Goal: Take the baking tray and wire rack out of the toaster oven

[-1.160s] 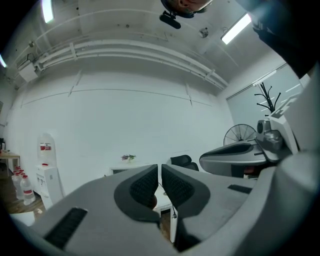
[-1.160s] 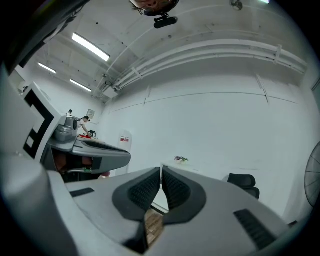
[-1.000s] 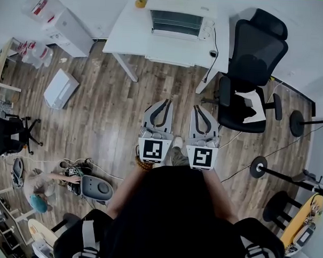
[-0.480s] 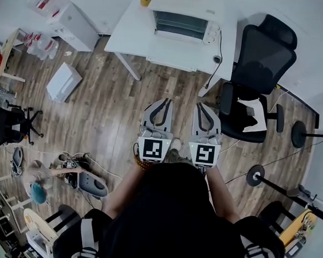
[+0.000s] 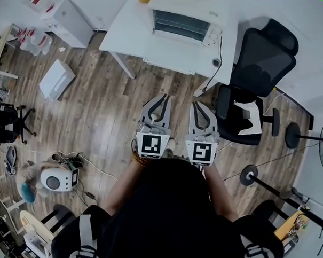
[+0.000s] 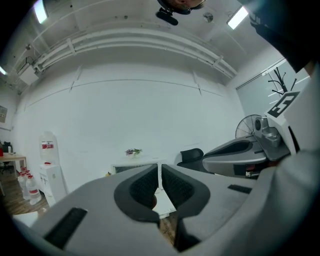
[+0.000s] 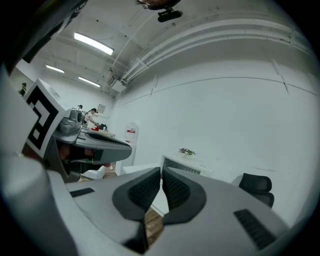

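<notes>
Both point forward, closed: left gripper (image 5: 164, 96), right gripper (image 5: 195, 104).

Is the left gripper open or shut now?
Shut: in its own view the grey left gripper has black pads together, nothing between them.

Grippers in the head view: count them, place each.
2. The left gripper juts out before the person, the right gripper beside it on its right; none hidden.
</notes>
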Demonstrator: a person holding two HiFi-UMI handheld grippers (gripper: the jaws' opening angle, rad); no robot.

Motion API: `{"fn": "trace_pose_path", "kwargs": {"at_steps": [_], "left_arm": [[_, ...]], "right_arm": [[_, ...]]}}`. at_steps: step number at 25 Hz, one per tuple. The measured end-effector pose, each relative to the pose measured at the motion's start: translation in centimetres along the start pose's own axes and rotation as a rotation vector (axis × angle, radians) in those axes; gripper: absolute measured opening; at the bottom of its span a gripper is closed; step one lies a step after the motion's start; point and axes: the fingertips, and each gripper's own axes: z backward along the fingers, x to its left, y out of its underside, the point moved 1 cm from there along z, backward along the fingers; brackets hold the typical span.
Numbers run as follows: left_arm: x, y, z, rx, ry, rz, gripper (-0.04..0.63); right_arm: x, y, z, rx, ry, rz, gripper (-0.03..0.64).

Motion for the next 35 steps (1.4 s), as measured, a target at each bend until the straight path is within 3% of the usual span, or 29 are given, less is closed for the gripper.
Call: {"fn": "trace_pose_path", "kwargs": {"at_steps": [8,23,28,35], "left_arm": [[3.4,-0.4,-6.1,-0.037,0.046,0.002,0.041],[14.7,1.7,-13.4,-0.023,0.097,0.021,0.041],[17.1,1.8,-16.3,-0.038,0.106,0.039,0.041],[18.0,3.9,-17.7,0.019,0.123,0.055,0.041]], "right_arm": [[-2.0,0.4,-5.8,0.096,0.014,0.038,0.035],[0.2,-1.4,-18.7,0.200,0.040,0.078,0.035],[-0.4,-1.7,-21.3,0.213,0.058,-0.019,0.035],[-0.9,-0.3,-24.4,0.216,0.030,-0.132,0.035]]}}
